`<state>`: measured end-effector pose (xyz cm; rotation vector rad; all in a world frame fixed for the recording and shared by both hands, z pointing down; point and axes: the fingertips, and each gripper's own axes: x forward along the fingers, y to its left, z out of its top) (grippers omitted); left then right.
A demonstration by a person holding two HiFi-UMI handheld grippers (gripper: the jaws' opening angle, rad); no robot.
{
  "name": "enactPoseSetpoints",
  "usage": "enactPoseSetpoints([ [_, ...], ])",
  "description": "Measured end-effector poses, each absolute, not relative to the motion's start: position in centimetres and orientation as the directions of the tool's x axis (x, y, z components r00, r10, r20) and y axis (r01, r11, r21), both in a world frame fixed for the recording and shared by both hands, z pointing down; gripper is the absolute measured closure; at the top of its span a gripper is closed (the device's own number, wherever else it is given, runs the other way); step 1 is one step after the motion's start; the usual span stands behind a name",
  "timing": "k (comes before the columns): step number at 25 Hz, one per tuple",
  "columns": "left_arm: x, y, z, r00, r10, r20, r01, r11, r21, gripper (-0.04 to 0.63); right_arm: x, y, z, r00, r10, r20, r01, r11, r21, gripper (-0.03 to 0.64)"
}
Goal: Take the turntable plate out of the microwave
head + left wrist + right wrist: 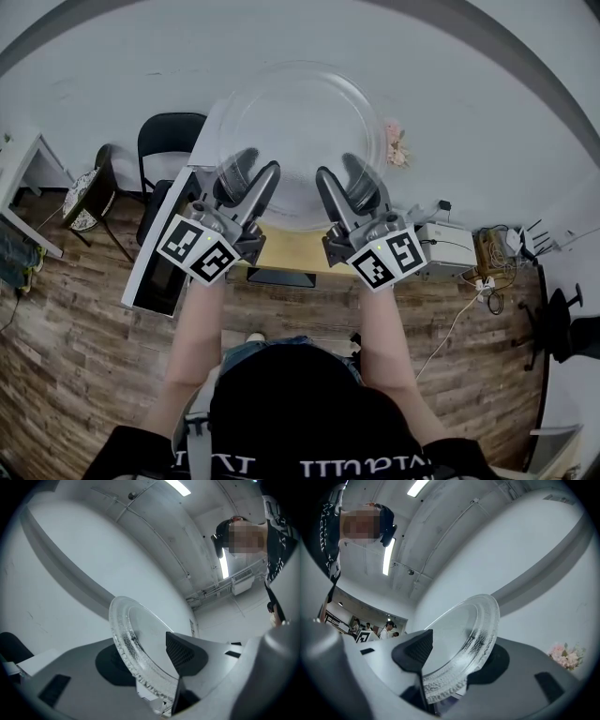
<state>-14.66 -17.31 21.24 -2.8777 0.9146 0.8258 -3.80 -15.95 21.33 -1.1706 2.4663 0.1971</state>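
The clear glass turntable plate (300, 131) is held up in the air, close under the head camera. My left gripper (251, 169) is shut on its near left rim. My right gripper (342, 173) is shut on its near right rim. In the left gripper view the plate (140, 634) stands edge-on between the jaws of the left gripper (147, 667), its ribbed rim against the black pads. In the right gripper view the plate (464, 639) sits the same way in the right gripper (452, 663). The white microwave (155, 262) is below at the left.
A wooden table top (291, 251) lies under the grippers, with a white box-shaped device (445, 246) and cables at its right. A black chair (169, 141) stands at the back left. Pink flowers (394, 141) sit near the wall. Wood flooring surrounds the table.
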Motion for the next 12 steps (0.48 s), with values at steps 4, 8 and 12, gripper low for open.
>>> enactPoseSetpoints([
  [4, -14.52, -17.59, 21.24, 0.694, -0.534, -0.483, -0.539, -0.83, 0.143, 0.416, -3.66, -16.21, 21.39, -0.564, -0.714, -0.415, -0.77, 0.637, -0.049, 0.387],
  [8, -14.49, -17.64, 21.27, 0.695, -0.537, -0.478, -0.54, -0.829, 0.146, 0.416, -3.65, -16.28, 21.46, -0.564, -0.715, -0.413, -0.769, 0.637, -0.052, 0.387],
  [12, -14.39, -17.64, 21.4, 0.695, -0.539, -0.475, -0.54, -0.828, 0.15, 0.414, -3.56, -16.25, 21.54, -0.563, -0.716, -0.412, -0.77, 0.636, -0.052, 0.387],
])
